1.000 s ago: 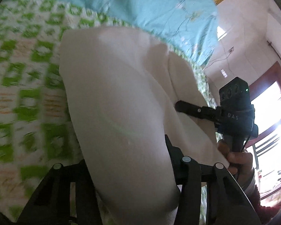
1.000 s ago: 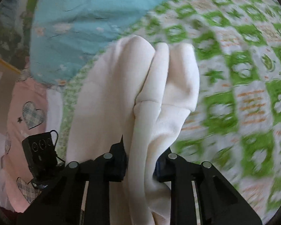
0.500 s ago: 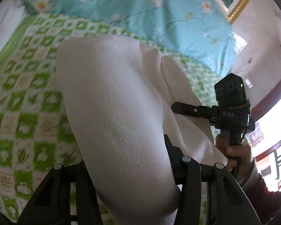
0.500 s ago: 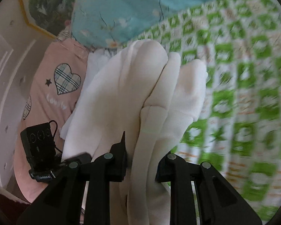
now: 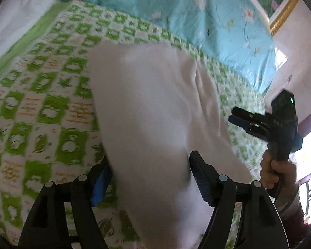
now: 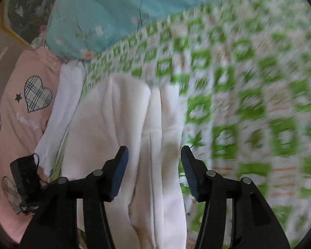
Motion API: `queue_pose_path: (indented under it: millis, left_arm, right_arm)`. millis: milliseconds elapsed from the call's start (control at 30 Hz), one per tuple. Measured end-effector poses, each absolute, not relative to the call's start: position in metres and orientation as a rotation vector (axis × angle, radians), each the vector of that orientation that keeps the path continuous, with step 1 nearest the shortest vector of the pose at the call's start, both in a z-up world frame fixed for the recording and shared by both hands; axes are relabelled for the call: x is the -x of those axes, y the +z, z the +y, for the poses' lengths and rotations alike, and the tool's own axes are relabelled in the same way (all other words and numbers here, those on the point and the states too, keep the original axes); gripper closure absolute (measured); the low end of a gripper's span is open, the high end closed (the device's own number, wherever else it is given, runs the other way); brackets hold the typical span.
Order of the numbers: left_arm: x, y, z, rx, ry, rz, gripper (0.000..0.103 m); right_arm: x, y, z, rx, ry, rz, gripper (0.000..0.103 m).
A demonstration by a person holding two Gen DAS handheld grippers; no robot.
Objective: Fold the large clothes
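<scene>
Lying in the middle of both frames, the white garment (image 5: 155, 112) rests folded on the green checked sheet (image 5: 41, 108). The left gripper (image 5: 150, 166) has its fingers spread wide around the cloth. The right gripper (image 6: 153, 155) is spread too, cloth between its fingers. A blue quilt (image 6: 118, 6) fills the top.

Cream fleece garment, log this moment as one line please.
cream fleece garment: lying on green-checked bedsheet | left gripper: open, straddling the cloth | right gripper: open
</scene>
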State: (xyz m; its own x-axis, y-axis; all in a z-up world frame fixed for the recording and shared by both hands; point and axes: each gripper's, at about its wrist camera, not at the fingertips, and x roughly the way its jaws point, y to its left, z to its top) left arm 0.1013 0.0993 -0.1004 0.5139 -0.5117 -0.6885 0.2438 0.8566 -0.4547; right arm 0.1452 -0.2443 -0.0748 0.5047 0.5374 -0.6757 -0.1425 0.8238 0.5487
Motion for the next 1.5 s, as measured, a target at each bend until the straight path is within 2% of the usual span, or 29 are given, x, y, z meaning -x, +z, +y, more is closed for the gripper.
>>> queue_pose_path:
  millis: [133, 267, 333, 400, 467, 500, 567, 633, 700, 733, 833, 967, 1167, 1233, 1333, 1400, 1500]
  left_arm:
    - [-0.094, -0.096, 0.121, 0.416, -0.471, 0.882, 0.029]
    - [-0.096, -0.104, 0.123, 0.429, -0.460, 0.896, 0.030]
    - [-0.101, -0.110, 0.118, 0.434, -0.467, 0.908, 0.030]
    - [-0.106, -0.118, 0.112, 0.449, -0.486, 0.930, 0.029]
    - [-0.112, -0.127, 0.107, 0.463, -0.501, 0.957, 0.029]
    - [-0.115, -0.128, 0.105, 0.458, -0.497, 0.966, 0.032]
    - [-0.117, -0.119, 0.097, 0.440, -0.504, 0.967, 0.040]
    - [-0.112, -0.101, 0.086, 0.396, -0.508, 0.940, 0.038]
    - [-0.108, -0.090, 0.072, 0.344, -0.502, 0.922, 0.029]
    - [-0.105, -0.087, 0.062, 0.293, -0.483, 0.916, 0.029]
    - [-0.103, -0.099, 0.045, 0.202, -0.441, 0.940, 0.029]
    - [-0.099, -0.109, 0.051, 0.223, -0.443, 0.990, 0.024]
    - [-0.075, -0.074, 0.071, 0.173, -0.407, 0.896, 0.026]
    - [-0.071, -0.058, 0.078, 0.178, -0.411, 0.824, 0.027]
    - [-0.075, -0.043, 0.084, 0.203, -0.479, 0.742, 0.030]
    - [-0.091, -0.040, 0.080, 0.201, -0.511, 0.714, 0.040]
    - [-0.124, -0.045, 0.077, 0.242, -0.573, 0.737, 0.053]
  right_arm:
    - [-0.133, -0.058, -0.230, -0.474, 0.563, 0.918, 0.050]
    - [-0.143, -0.082, -0.205, -0.412, 0.521, 1.005, 0.050]
    - [-0.151, -0.096, -0.200, -0.449, 0.537, 1.038, 0.058]
    - [-0.158, -0.105, -0.191, -0.468, 0.569, 1.052, 0.059]
    - [-0.164, -0.110, -0.185, -0.456, 0.566, 1.066, 0.090]
    - [-0.165, -0.109, -0.183, -0.460, 0.570, 1.069, 0.096]
    - [-0.160, -0.093, -0.189, -0.481, 0.586, 1.017, 0.096]
    - [-0.146, -0.065, -0.204, -0.499, 0.614, 0.918, 0.096]
    - [-0.137, -0.043, -0.220, -0.496, 0.600, 0.848, 0.096]
    - [-0.134, -0.038, -0.229, -0.488, 0.582, 0.834, 0.096]
    - [-0.141, -0.059, -0.246, -0.477, 0.531, 0.906, 0.096]
    - [-0.151, -0.109, -0.238, -0.433, 0.475, 1.033, 0.096]
    - [-0.147, -0.113, -0.244, -0.462, 0.454, 1.038, 0.095]
    - [-0.147, -0.103, -0.250, -0.439, 0.419, 1.041, 0.085]
    - [-0.140, -0.071, -0.251, -0.383, 0.314, 0.966, 0.082]
    - [-0.140, -0.048, -0.242, -0.403, 0.367, 0.895, 0.082]
    - [-0.151, -0.040, -0.203, -0.455, 0.549, 0.899, 0.082]
